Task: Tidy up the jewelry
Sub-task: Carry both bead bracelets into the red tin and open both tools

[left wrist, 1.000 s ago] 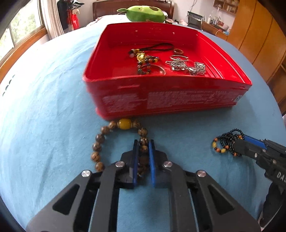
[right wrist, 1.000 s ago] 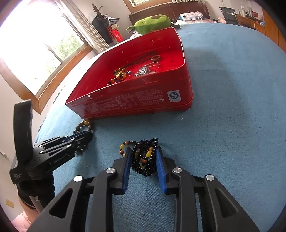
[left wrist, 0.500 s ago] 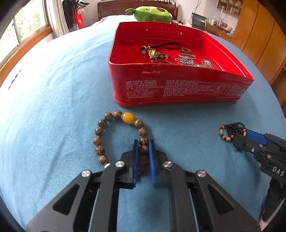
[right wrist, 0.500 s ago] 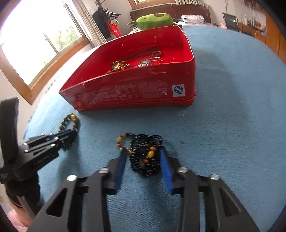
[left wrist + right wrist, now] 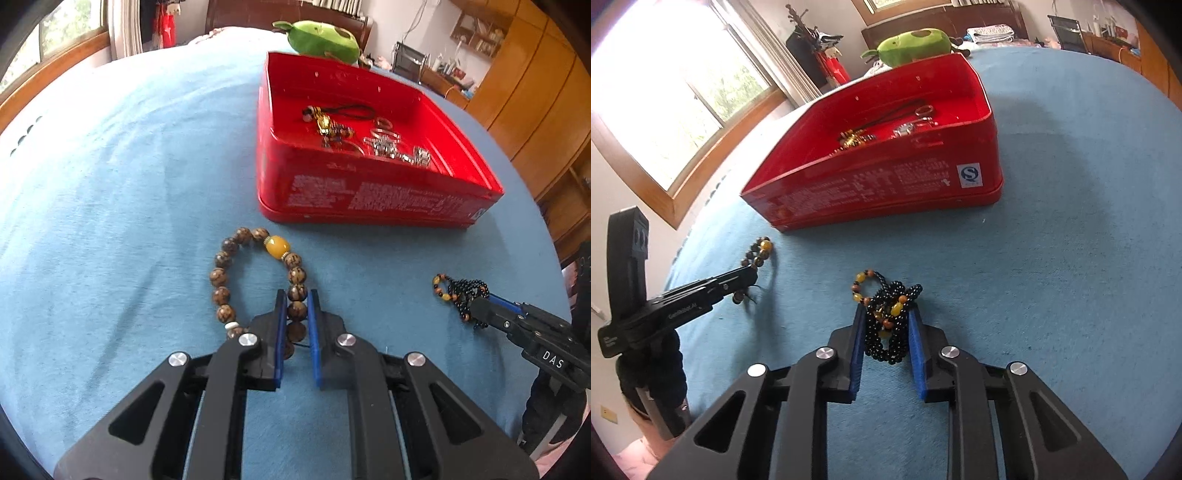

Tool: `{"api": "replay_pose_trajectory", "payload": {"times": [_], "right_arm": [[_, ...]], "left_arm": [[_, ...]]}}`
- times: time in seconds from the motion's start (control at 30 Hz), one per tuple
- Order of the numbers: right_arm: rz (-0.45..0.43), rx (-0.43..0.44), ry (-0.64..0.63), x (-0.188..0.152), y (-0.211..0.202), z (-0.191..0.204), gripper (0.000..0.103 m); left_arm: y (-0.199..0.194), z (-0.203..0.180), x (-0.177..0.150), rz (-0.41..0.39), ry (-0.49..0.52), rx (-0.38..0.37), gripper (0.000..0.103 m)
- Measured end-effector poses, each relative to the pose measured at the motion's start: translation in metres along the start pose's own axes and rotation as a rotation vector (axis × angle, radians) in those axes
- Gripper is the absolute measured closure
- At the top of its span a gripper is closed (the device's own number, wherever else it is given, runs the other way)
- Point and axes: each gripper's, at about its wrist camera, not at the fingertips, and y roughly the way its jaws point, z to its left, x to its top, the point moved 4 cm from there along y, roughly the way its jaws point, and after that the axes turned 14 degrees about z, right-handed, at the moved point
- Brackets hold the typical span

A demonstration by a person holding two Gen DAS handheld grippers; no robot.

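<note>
While both bracelets are off the tin and on the blue cloth (image 5: 110, 206), this reads as the pick-up step. Leftmost: left gripper (image 5: 295, 306) clamped on the brown bead bracelet (image 5: 221, 275), blue pads pinching one side of the loop, rest of it lying on the cloth just in front of the red tin (image 5: 369, 199). Tin sits open, already holding a corded charm, rings and silver pieces (image 5: 369, 136). Right of that: right gripper (image 5: 884, 325) with jaws closing around the bunched black bead strand (image 5: 890, 314); strand sits between the pads, contact looks near or just made, hard to tell. Green plush (image 5: 916, 42) behind the tin, irrelevant. Next, probably: finish the right pinch, lift both clear of the near wall, carry over the tin, release inside. Loose loops could snag the rim.
</note>
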Motion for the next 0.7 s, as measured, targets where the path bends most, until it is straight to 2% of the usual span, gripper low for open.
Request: {"api": "replay_pose_trajectory", "payload": {"times": [0.27, 0.7], "right_arm": [[-0.017, 0.025, -0.026, 0.001, -0.019, 0.012, 0.085], [-0.073, -0.004, -0.082, 0.011, -0.051, 0.033, 0.085]], "left_arm": [[-0.024, -0.010, -0.008, -0.044, 0.027, -0.004, 0.094], [-0.060, -0.032, -0.010, -0.109, 0.074, -0.015, 0.094]]}}
